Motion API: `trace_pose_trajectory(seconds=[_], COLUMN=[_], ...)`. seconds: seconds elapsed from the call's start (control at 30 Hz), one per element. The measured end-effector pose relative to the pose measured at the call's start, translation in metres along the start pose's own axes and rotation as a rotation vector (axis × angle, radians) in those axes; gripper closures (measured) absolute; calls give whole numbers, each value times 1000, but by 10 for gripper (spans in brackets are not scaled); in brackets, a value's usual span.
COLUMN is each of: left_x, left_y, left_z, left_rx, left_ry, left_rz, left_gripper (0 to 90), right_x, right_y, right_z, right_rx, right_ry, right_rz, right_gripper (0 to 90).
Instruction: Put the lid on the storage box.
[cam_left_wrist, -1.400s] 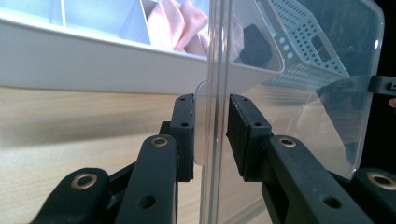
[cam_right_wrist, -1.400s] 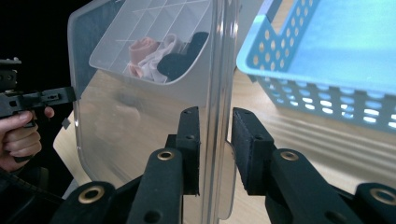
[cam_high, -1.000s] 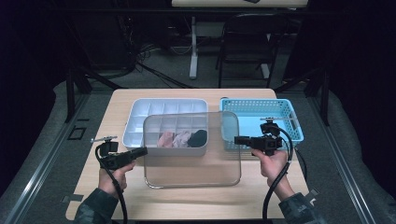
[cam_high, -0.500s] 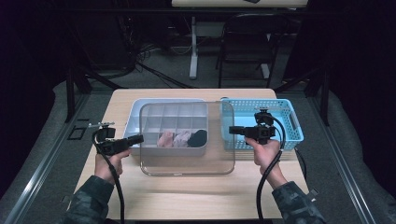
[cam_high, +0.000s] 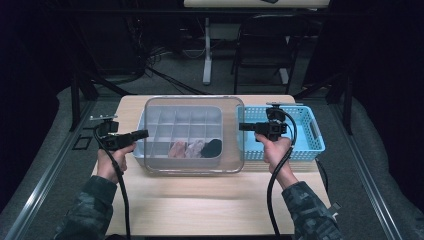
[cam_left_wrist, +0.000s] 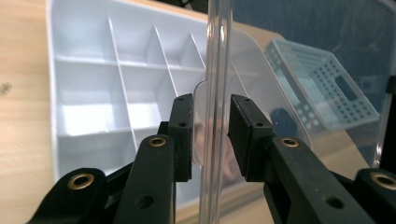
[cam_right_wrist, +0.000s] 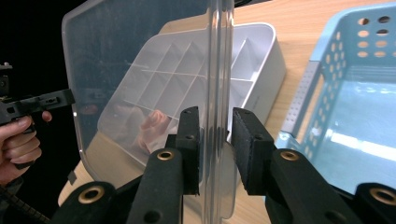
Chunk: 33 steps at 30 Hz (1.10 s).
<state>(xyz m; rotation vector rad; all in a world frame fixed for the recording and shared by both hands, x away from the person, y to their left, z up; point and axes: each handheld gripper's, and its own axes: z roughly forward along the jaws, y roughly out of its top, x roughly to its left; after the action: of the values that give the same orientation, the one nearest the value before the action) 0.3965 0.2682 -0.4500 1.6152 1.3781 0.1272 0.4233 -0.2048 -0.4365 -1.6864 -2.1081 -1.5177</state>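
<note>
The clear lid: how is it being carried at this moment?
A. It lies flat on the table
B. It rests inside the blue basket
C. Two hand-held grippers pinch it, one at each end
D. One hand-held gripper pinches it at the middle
C: the left hand-held gripper and the right hand-held gripper each clamp an end rim of the clear lid, which hangs over the divided box.

The clear lid (cam_high: 195, 135) hung over the divided tray (cam_high: 150, 131), blocking any reach down into it. The blue basket (cam_high: 312, 135) stood close beside at the table's (cam_high: 200, 205) right edge. The near edge lay bare.
</note>
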Motion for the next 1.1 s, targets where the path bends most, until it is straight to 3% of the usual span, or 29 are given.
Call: trace_pose_trajectory(seconds=[0.13, 0.6, 1.1], left_x=[3, 22, 43], left_y=[5, 19, 45], left_z=[-1, -1, 8], left_rx=[-17, -37, 8], left_ry=[31, 65, 94], left_rz=[5, -37, -59], left_gripper=[707, 703, 699], right_x=[1, 10, 12], right_y=[2, 7, 25], right_z=[10, 39, 64], right_rx=[-8, -50, -48], right_ry=[-2, -41, -47], right_rz=[15, 21, 57], right_gripper=[727, 716, 715])
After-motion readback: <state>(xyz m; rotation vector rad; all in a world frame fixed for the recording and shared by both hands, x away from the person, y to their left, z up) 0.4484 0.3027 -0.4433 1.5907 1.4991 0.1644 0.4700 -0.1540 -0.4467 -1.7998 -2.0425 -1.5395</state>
